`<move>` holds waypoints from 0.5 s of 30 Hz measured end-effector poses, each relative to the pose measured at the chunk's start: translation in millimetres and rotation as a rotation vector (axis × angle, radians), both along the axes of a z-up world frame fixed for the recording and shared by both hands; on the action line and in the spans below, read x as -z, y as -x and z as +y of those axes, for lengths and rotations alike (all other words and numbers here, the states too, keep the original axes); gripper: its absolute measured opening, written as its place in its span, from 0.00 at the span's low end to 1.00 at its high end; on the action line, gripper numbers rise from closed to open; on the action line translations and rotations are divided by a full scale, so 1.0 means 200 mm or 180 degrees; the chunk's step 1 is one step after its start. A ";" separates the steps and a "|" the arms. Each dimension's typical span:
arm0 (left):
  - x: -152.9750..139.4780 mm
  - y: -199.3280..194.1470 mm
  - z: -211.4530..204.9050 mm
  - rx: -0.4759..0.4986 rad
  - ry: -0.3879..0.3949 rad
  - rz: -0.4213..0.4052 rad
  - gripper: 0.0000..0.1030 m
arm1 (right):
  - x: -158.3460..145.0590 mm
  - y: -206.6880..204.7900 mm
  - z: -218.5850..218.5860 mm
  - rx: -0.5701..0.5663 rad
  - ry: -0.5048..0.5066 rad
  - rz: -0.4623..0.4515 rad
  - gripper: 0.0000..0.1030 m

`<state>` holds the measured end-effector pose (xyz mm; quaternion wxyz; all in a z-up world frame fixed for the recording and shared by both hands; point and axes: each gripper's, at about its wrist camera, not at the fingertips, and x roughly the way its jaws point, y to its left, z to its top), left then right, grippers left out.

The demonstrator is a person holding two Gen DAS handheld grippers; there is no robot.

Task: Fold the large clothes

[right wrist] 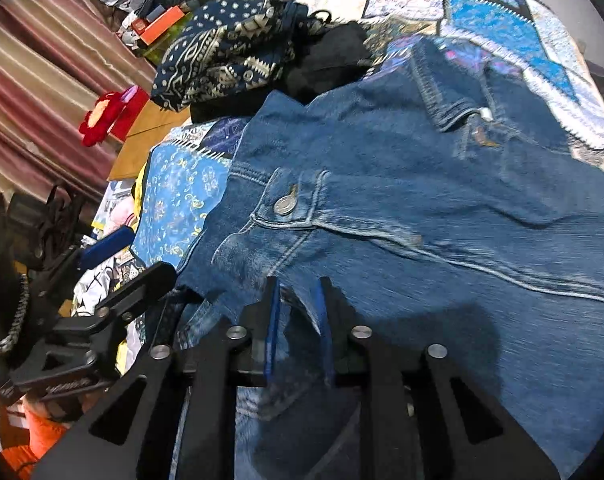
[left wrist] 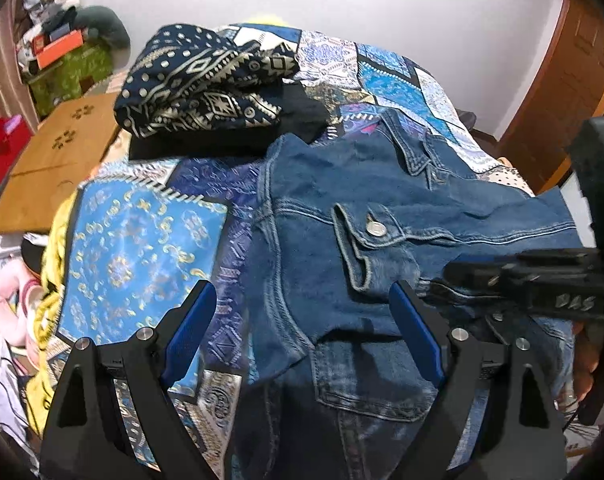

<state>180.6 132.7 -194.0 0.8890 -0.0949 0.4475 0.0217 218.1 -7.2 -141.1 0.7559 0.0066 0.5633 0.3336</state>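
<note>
A blue denim jacket (left wrist: 342,240) lies on the patchwork bed, folded over, with a buttoned chest pocket (left wrist: 376,229) facing up. It fills the right wrist view (right wrist: 422,200). My left gripper (left wrist: 304,300) is open and empty, its blue pads wide apart above the jacket's near edge. My right gripper (right wrist: 297,300) is shut on a fold of the jacket's near edge, with denim pinched between its pads. It also shows in the left wrist view (left wrist: 454,270), coming in from the right.
A folded navy patterned cloth (left wrist: 205,84) lies on a folded black garment (left wrist: 229,136) at the far left of the bed. The patchwork bedspread (left wrist: 141,248) shows on the left. A wooden board (left wrist: 57,168) and clutter lie beside the bed's left edge.
</note>
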 end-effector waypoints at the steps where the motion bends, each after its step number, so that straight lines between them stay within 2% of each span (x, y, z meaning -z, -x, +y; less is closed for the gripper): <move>1: 0.00 0.00 -0.01 0.0013 0.0051 0.0015 0.85 | -0.02 0.00 -0.02 0.0015 0.0005 -0.0066 0.22; 2: 0.01 -0.01 -0.01 0.0030 0.0130 0.0040 0.85 | -0.06 0.01 -0.05 0.0039 0.0009 -0.0171 0.23; 6: 0.04 -0.05 -0.05 0.0114 0.0519 0.0180 0.85 | -0.18 0.03 -0.24 0.0300 0.0098 -0.0650 0.43; 9: 0.08 -0.09 -0.08 0.0153 0.0860 0.0297 0.85 | -0.23 0.04 -0.40 0.0540 0.0231 -0.0951 0.46; 11: 0.09 -0.11 -0.10 0.0138 0.0982 0.0345 0.85 | -0.26 0.05 -0.52 0.0716 0.0350 -0.1117 0.48; 15: 0.11 -0.16 -0.13 0.0160 0.1302 0.0410 0.85 | -0.29 0.07 -0.74 0.1058 0.0569 -0.1274 0.54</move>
